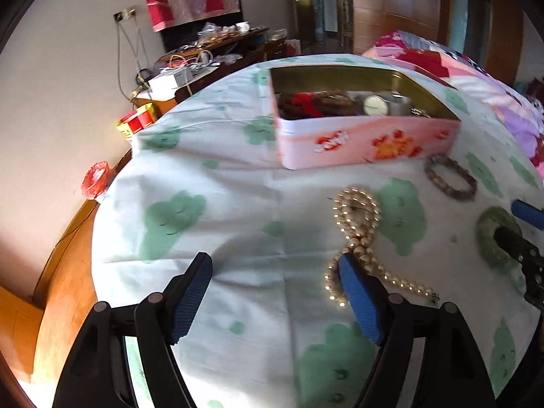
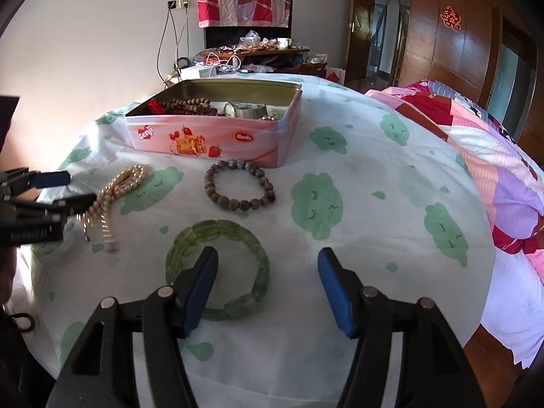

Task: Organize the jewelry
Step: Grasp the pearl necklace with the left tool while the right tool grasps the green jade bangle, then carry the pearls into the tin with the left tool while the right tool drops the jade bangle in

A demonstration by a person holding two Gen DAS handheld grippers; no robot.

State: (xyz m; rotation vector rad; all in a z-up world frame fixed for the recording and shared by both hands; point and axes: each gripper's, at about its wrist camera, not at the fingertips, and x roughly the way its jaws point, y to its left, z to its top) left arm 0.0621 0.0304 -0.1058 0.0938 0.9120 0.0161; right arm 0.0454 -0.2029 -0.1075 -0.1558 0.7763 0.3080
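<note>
The tin box (image 2: pixel 217 136) stands on the bedsheet (image 2: pixel 374 210), at the far side of the jewelry. Inside the tin lie a wooden bead string (image 2: pixel 190 106) toward the left and a wristwatch (image 2: pixel 234 108) toward the right. In front of the tin, just beside its near wall, lies the stone bead bracelet (image 2: pixel 239 185). The pearl necklace (image 2: pixel 108 200) lies to its left, apart from it. The jade bracelet (image 2: pixel 217 272) lies nearest, in front of the stone bead bracelet. A quilt (image 2: pixel 482 156) lies at the right, on the sheet's edge.
</note>
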